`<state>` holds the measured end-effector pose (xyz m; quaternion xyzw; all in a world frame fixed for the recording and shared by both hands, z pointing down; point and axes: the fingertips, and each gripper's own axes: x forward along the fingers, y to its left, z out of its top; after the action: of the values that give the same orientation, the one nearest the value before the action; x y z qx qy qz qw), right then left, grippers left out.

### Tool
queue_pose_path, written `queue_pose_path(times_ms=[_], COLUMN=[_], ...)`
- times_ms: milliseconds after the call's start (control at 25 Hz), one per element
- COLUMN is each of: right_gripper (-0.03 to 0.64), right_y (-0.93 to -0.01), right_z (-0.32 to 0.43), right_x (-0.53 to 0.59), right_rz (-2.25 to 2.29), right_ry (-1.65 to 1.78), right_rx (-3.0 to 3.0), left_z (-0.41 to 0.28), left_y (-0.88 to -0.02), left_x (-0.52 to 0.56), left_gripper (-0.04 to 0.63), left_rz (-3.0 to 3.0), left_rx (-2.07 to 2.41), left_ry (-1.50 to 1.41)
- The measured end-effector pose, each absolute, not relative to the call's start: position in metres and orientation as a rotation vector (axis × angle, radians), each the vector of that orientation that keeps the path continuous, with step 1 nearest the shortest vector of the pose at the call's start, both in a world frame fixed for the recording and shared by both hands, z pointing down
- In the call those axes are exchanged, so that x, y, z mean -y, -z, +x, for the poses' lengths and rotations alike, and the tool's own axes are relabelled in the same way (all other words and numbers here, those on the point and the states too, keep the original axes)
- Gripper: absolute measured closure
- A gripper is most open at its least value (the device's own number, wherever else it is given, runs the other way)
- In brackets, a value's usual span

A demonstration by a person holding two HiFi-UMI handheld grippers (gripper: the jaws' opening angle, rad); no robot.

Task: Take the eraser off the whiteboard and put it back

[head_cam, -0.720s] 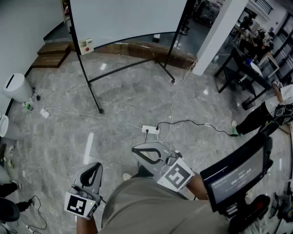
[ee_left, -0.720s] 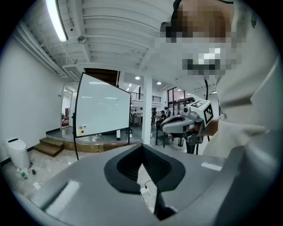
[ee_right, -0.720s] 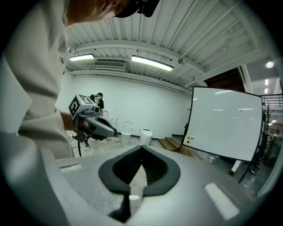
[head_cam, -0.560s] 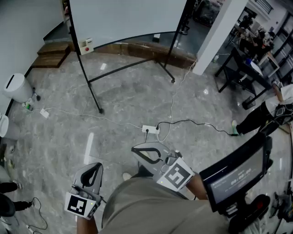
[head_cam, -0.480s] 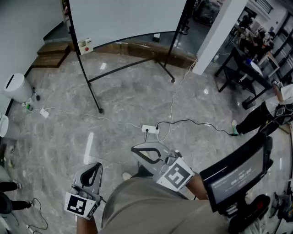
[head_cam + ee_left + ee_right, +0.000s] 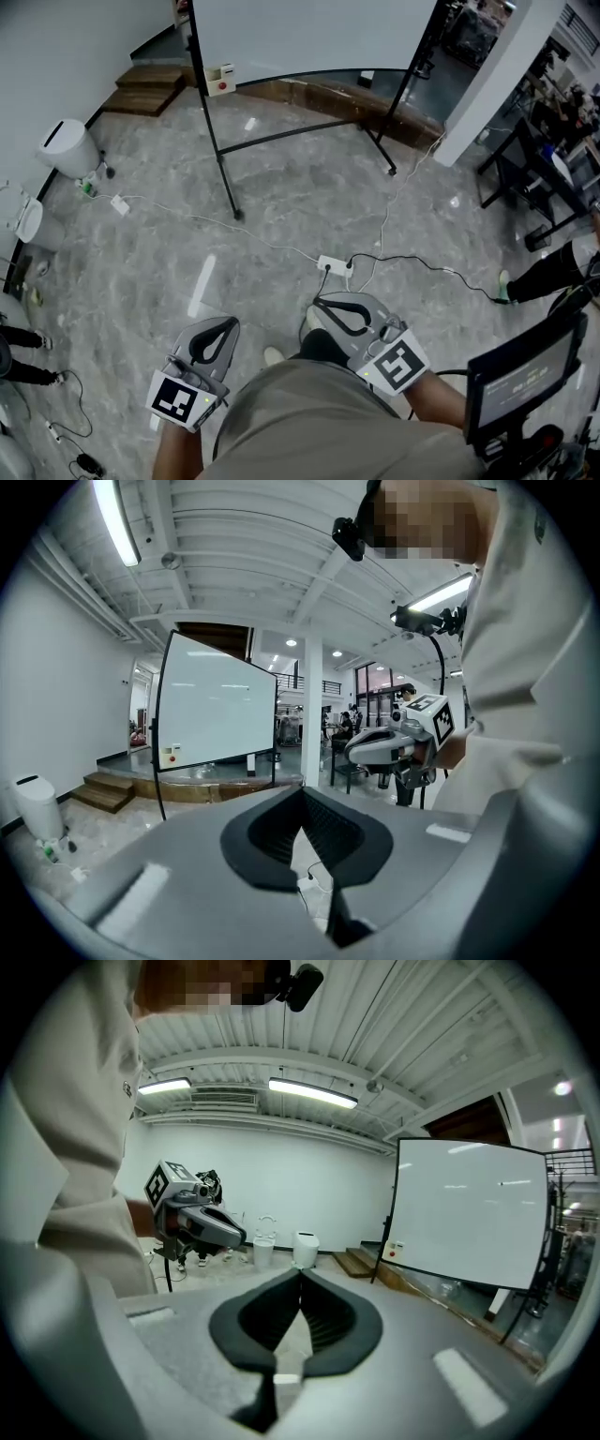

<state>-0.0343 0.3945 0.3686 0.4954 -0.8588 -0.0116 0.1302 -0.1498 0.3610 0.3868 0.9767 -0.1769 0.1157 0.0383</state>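
While the left gripper (image 6: 228, 323) and right gripper (image 6: 319, 303) sit closed and empty, the eraser (image 6: 221, 80) is well apart on the whiteboard (image 6: 309, 33).

A power strip (image 6: 334, 265) lay on the grey marble floor (image 6: 281, 187). Far to its left a white bin (image 6: 67, 145) stood by the white wall (image 6: 56, 56), with wooden steps (image 6: 150, 89) beyond. To its right rose a white pillar (image 6: 492, 66), and black desks (image 6: 548, 187) stood farther right. Tube lights (image 6: 311, 1093) lit the ribbed ceiling (image 6: 281, 1035).
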Motion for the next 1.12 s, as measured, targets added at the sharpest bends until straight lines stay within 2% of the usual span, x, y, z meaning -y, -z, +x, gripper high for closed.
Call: queue_pose_path(times_ms=[200, 760, 1120], right_gripper=[0.614, 0.597, 0.573], right_y=[-0.383, -0.379, -0.407], right_z=[-0.008, 0.117, 0.17], right_x=[-0.395, -0.297, -0.242], right_rz=[1.491, 1.361, 1.248], right_ry=[-0.001, -0.073, -0.09], right_rx=[2.459, 2.548, 2.563], left_z=[-0.136, -0.012, 0.03], left_y=[-0.391, -0.369, -0.375], left_x=[-0.352, -0.275, -0.224], left_gripper=[0.589, 0.589, 0.589], left_rz=[3.022, 2.922, 2.866], left_rx=[0.592, 0.709, 0.868], left_ry=[-0.315, -0.419, -0.442])
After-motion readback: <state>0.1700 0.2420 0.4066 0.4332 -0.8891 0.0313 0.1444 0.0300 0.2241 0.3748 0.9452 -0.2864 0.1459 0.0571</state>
